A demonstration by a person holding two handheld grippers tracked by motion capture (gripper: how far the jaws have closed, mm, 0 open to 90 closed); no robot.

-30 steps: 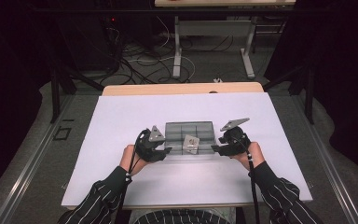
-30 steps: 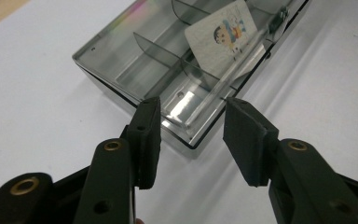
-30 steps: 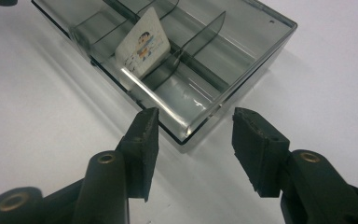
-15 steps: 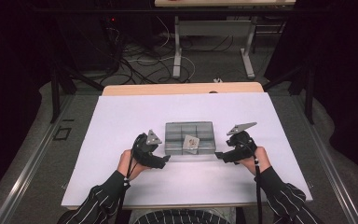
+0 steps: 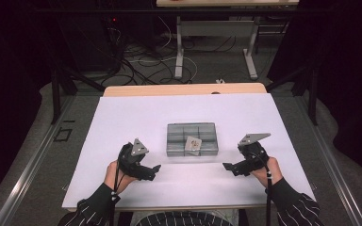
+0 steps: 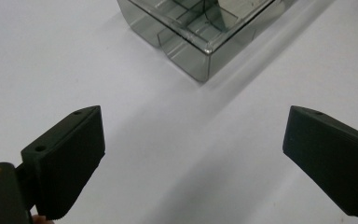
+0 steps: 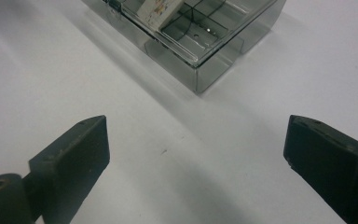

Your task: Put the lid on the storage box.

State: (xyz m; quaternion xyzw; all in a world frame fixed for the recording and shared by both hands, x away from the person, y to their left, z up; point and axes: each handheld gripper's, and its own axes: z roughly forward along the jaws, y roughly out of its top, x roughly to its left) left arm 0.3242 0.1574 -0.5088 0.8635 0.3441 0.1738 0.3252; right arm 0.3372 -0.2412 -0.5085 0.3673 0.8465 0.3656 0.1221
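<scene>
A clear grey plastic organiser box (image 5: 191,139) with several compartments sits mid-table, closed; a small pale card (image 5: 193,144) lies in its front middle. The box's near corner (image 6: 205,56) shows at the top of the left gripper view, its other near corner (image 7: 198,60) and the card (image 7: 157,10) in the right gripper view. My left gripper (image 5: 154,170) rests low at the box's front left, apart from it. My right gripper (image 5: 227,167) is at the front right, also apart. Both have just been opening; their jaws stand wide with only bare table between.
The white table top (image 5: 122,117) spreads around the box, with a wooden strip (image 5: 184,89) along its far edge. Beyond stand metal desk legs (image 5: 179,47) and tangled cables (image 5: 136,61) on the floor. Striped sleeves (image 5: 94,212) enter from the bottom.
Both grippers have drawn back from the box's sides toward the near edge and outward. Their jaws have opened and let go of the box, which stays in place.
</scene>
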